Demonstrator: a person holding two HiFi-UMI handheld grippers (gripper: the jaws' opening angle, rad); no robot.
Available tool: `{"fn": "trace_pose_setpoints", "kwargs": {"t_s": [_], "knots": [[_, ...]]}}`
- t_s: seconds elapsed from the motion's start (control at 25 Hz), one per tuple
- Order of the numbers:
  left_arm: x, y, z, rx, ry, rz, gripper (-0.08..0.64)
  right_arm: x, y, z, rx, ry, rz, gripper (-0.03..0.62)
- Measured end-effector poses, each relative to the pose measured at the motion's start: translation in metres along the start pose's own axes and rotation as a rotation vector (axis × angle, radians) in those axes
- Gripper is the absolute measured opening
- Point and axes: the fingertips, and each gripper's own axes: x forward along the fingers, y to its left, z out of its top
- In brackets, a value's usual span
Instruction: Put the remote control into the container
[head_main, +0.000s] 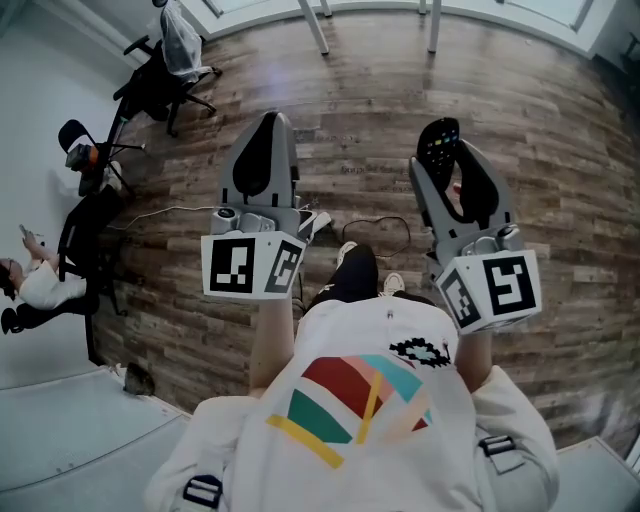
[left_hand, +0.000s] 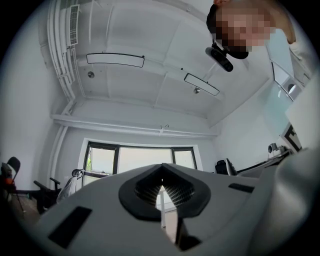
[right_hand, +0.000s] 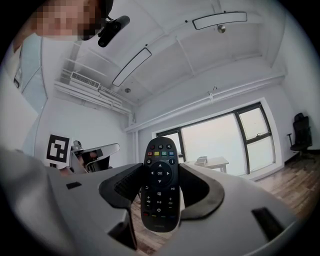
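Note:
A black remote control (head_main: 439, 140) stands upright between the jaws of my right gripper (head_main: 447, 160), held up in front of my chest. In the right gripper view the remote (right_hand: 159, 170) faces the camera with its buttons showing, and the right gripper (right_hand: 159, 186) is shut on its lower half. My left gripper (head_main: 264, 135) is raised at the left with its jaws together and nothing in them. In its own view the left gripper (left_hand: 161, 189) points up at the ceiling. No container shows in any view.
Wooden floor (head_main: 360, 110) lies below. Black office chairs (head_main: 160, 80) and a seated person (head_main: 35, 285) are at the far left. Table legs (head_main: 315, 25) stand at the top edge. A cable (head_main: 385, 230) runs across the floor near my feet.

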Motion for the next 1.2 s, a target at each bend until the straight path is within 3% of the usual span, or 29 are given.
{"fn": "trace_pose_setpoints", "kwargs": {"t_s": [0.24,0.4,0.52,0.68,0.92,1.08,1.2], "knots": [[0.006,0.007,0.02,0.0,-0.075,-0.014,0.006,-0.006,0.003,0.008,-0.039,-0.051,-0.009,0.233],[0.027,0.01,0.011,-0.009,-0.097,-0.028,0.006,0.003,-0.018,0.002,-0.058,-0.047,-0.067,0.233],[0.046,0.024,0.007,-0.01,-0.097,-0.032,0.006,0.018,-0.017,0.008,-0.081,-0.044,-0.057,0.232],[0.091,0.039,-0.009,0.008,-0.111,-0.078,0.006,0.06,-0.032,0.026,-0.103,-0.089,-0.104,0.233],[0.149,0.057,-0.029,0.017,-0.133,-0.093,0.006,0.116,-0.046,0.02,-0.22,-0.089,-0.09,0.233],[0.194,0.098,-0.045,0.009,-0.142,-0.086,0.006,0.183,-0.052,0.015,-0.214,-0.075,-0.054,0.233],[0.213,0.123,-0.062,-0.018,-0.131,-0.076,0.006,0.221,-0.054,0.004,-0.154,-0.033,-0.025,0.233]]}}
